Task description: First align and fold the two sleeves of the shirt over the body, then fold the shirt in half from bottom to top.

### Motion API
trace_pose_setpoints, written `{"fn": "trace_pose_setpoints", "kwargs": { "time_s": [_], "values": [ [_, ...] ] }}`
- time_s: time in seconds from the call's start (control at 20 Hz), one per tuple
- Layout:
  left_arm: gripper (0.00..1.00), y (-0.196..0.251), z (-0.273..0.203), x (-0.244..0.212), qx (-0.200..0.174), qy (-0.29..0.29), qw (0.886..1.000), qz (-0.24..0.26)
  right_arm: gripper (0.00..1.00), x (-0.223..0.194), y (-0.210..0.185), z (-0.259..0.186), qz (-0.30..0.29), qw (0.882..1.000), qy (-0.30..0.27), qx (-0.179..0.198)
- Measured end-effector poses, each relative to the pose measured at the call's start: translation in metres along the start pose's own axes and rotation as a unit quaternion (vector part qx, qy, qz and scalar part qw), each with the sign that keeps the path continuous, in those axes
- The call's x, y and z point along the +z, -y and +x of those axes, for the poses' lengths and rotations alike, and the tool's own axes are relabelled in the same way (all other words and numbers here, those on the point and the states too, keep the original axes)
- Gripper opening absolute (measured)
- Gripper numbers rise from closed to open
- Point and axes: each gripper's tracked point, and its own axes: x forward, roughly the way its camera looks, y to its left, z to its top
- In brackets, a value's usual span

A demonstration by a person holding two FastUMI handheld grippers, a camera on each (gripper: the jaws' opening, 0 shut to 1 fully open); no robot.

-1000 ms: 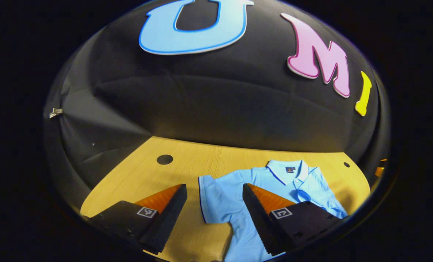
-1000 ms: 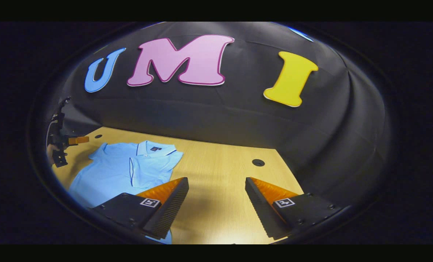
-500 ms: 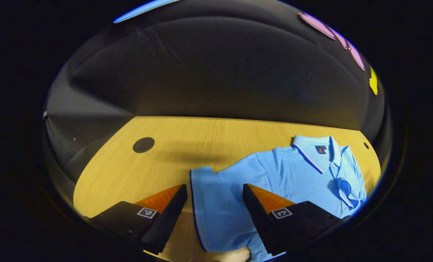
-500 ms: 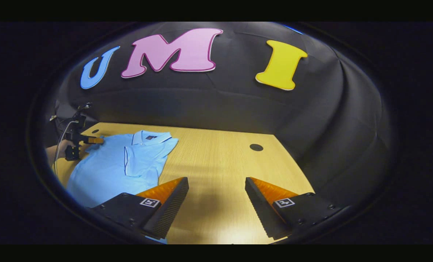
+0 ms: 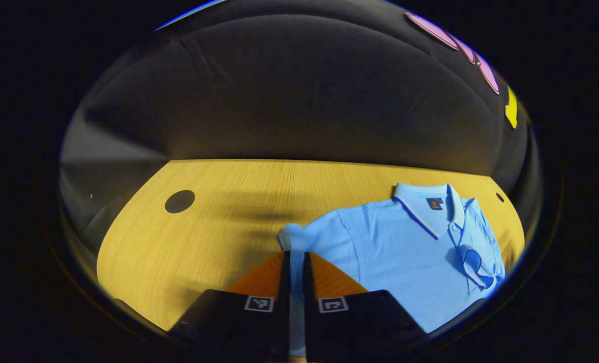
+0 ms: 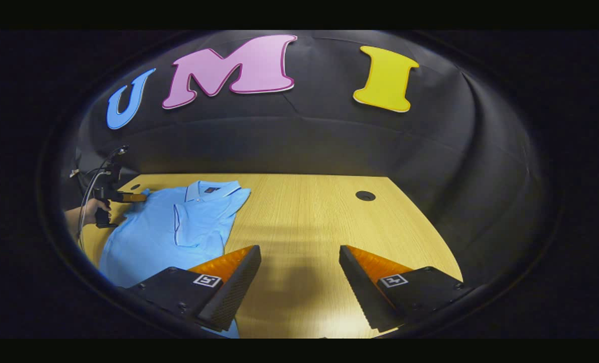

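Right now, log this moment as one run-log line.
left gripper: shut on left sleeve | right gripper: open above table | shirt: right sleeve folded over body

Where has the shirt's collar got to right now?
In the left gripper view the collar lies at the shirt's far end, right of centre, near the table's back edge.

The left claw [image 5: 294, 259] is clamped on the sleeve [image 5: 293, 237] of the blue shirt [image 5: 400, 252] on the table [image 5: 203, 227].
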Motion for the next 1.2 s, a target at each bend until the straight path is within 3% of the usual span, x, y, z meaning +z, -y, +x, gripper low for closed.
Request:
{"fn": "trace_pose_setpoints", "kwargs": {
  "time_s": [0.1,0.35,0.55,0.7,1.15,1.2],
  "values": [
    [0.04,0.000,0.001,0.001,0.006,0.001,1.000,0.005,0.98,-0.003,0.002,-0.001,0.001,1.000,0.000,0.001],
    [0.06,-0.002,-0.017,0.026,0.055,0.021,0.997,0.043,0.98,-0.010,0.007,-0.001,0.014,1.000,-0.005,0.003],
    [0.06,0.027,-0.039,0.046,0.049,0.028,0.996,0.062,0.98,-0.004,0.009,-0.005,0.025,1.000,0.004,0.004],
    [0.06,0.072,-0.055,0.055,0.028,0.040,0.997,0.066,0.98,-0.002,0.007,-0.012,0.027,1.000,0.009,0.006],
    [0.10,0.231,-0.083,0.022,-0.111,0.018,0.994,0.005,0.95,-0.022,-0.015,-0.059,0.021,1.000,0.010,0.017],
    [0.34,0.243,-0.088,0.017,-0.126,0.018,0.992,0.000,0.97,-0.024,-0.019,-0.066,0.021,1.000,0.010,0.019]
  ]
}}
